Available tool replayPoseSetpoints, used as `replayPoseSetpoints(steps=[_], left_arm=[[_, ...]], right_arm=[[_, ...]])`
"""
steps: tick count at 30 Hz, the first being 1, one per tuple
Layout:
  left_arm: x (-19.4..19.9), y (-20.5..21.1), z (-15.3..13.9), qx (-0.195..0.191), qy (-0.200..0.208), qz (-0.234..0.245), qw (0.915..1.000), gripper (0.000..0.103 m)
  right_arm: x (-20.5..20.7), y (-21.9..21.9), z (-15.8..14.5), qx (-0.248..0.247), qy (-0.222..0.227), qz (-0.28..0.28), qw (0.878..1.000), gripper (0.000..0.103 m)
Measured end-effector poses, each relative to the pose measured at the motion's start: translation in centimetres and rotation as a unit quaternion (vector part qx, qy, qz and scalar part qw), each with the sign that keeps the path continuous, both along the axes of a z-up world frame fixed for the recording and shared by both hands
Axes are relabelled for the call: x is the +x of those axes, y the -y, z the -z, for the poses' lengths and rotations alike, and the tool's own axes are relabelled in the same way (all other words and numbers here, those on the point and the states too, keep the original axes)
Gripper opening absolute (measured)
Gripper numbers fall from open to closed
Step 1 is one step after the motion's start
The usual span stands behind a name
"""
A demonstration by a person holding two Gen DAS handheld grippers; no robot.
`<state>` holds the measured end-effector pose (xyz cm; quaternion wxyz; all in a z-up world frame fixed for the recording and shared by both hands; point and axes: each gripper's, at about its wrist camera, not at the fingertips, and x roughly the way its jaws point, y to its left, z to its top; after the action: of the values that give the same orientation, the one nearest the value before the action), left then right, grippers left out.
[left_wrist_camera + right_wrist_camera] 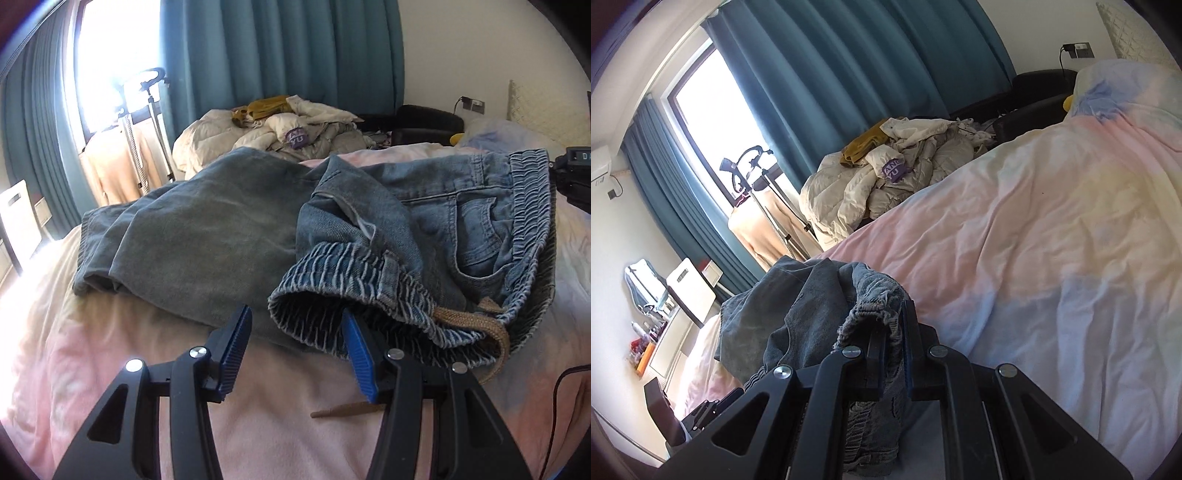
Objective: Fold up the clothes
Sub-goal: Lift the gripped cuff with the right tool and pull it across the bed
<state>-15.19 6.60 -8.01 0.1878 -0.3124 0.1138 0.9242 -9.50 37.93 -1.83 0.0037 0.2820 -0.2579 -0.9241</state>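
Note:
Blue denim jeans (436, 221) with an elastic waistband lie rumpled on the bed, on top of a grey garment (192, 221) spread to their left. A tan drawstring (495, 339) hangs from the waistband. My left gripper (295, 325) stands open just in front of the folded-over waistband (332, 280), with its right pad at the waistband's edge and no cloth between the pads. In the right wrist view my right gripper (895, 314) is shut on the jeans' waistband (875, 295), which bunches over its fingers next to the grey garment (775, 314).
The bed has a pastel pink and blue cover (1034, 240). A heap of white bedding and clothes (295, 125) lies beyond it, under teal curtains (280, 48). A garment steamer stand (147, 110) is by the window. A black cable (561, 398) runs at the right.

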Motion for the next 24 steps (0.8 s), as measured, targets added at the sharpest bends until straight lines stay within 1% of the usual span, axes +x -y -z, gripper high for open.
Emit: replayPoseSetpoints(steps=[4, 6, 8, 11, 12, 14, 16, 18, 19, 20, 21, 24], left_arm=[[-1.7, -0.5, 0.7, -0.001, 0.004, 0.017, 0.9998, 0.053], [-2.4, -0.9, 0.9, 0.010, 0.002, 0.017, 0.9998, 0.053], [-2.7, -1.3, 0.8, 0.022, -0.006, 0.017, 0.9996, 0.053], [-2.4, -1.9, 0.5, 0.024, -0.032, 0.012, 0.9991, 0.052], [-2.2, -1.9, 0.5, 0.021, -0.039, 0.011, 0.9990, 0.050], [-1.9, -1.9, 0.4, 0.021, -0.043, 0.001, 0.9989, 0.034], [-1.6, -1.5, -0.1, 0.034, -0.042, -0.011, 0.9985, 0.022], [-1.0, -0.9, -0.6, 0.057, -0.035, -0.018, 0.9976, 0.019], [-0.5, -0.8, -0.9, 0.059, -0.033, -0.019, 0.9975, 0.013], [0.1, -0.8, -1.2, 0.060, -0.033, -0.020, 0.9975, 0.011], [0.7, -0.8, -1.5, 0.060, -0.032, -0.020, 0.9975, 0.011], [3.2, -0.6, -2.3, 0.078, -0.028, -0.027, 0.9962, 0.009]], right_arm=[[-0.1, -0.3, 0.3, -0.003, 0.001, 0.012, 1.000, 0.007], [-0.1, -0.3, 0.3, 0.001, 0.000, 0.011, 1.000, 0.007], [-0.2, -0.3, 0.4, 0.005, 0.000, 0.006, 1.000, 0.007], [-0.3, -0.6, 0.5, 0.001, 0.002, 0.002, 1.000, 0.007], [-0.4, -0.7, 0.5, -0.002, 0.002, 0.001, 1.000, 0.007], [-0.5, -0.7, 0.4, 0.002, 0.000, -0.004, 1.000, 0.007], [-0.7, -0.5, 0.1, 0.012, -0.001, -0.007, 1.000, 0.007], [-0.6, -0.2, -0.2, 0.021, -0.005, -0.012, 1.000, 0.007], [-0.5, -0.1, -0.3, 0.021, -0.007, -0.015, 1.000, 0.007], [-0.3, 0.0, -0.4, 0.018, -0.009, -0.019, 1.000, 0.007], [-0.1, 0.1, -0.6, 0.015, -0.011, -0.022, 1.000, 0.007], [0.6, 0.7, -1.7, 0.024, -0.021, -0.036, 0.999, 0.006]])
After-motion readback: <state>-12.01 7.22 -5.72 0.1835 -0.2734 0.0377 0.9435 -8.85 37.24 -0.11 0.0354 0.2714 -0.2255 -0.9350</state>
